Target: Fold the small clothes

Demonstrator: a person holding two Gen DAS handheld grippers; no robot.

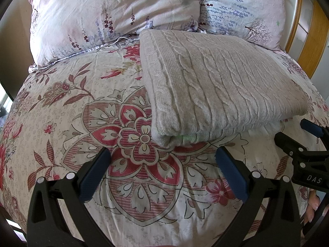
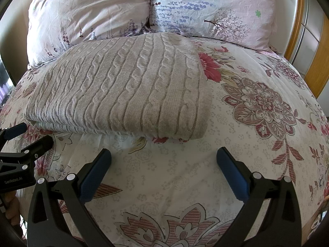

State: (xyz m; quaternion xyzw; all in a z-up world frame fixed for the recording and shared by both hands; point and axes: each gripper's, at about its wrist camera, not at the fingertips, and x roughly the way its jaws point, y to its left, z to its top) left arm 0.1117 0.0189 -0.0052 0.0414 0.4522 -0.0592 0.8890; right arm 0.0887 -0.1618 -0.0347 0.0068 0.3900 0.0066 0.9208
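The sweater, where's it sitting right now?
The folded sweater lies on the floral duvet just below the pillows, ahead of both open grippers, right of centre in the left view.

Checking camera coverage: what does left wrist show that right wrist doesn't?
Left wrist only: the sweater's rolled left fold with a green layer tucked inside, the big red medallion on the bedspread, and the right tool at the frame's right edge.

Right wrist only: the sweater's right edge, the purple flower print, and the left tool at the frame's left edge.

Both: folded cable-knit sweater on the bedspread, two pillows behind, both tools open and empty.
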